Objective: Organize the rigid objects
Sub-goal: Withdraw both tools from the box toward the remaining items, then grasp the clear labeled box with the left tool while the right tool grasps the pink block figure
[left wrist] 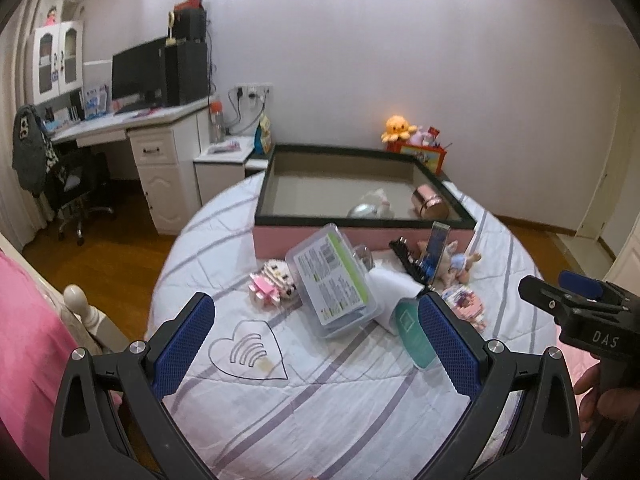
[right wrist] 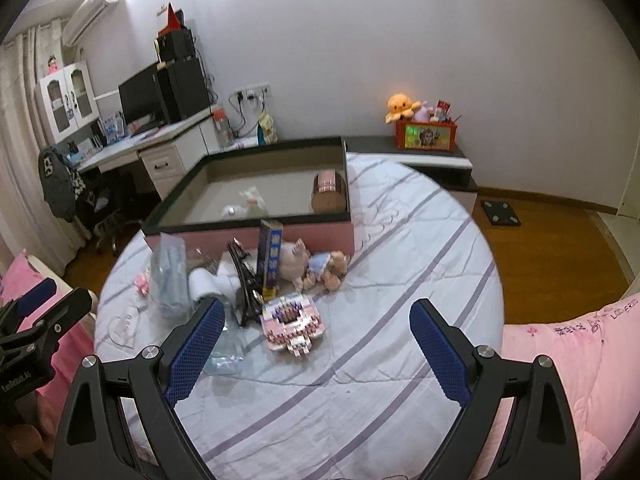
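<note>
Pink-walled box waits behind the clutter, so we hover both grippers wide open, empty, choosing.

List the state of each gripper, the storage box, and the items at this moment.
Left gripper: jaws open, holding nothing.
Right gripper: jaws open, holding nothing.
Pink storage box: open, no lid on it.
Rose-gold jar: in the box, on its side.
Clear plastic case: outside the box, tilted on the pile.
Pink block model: on the bedspread, outside the box.
</note>
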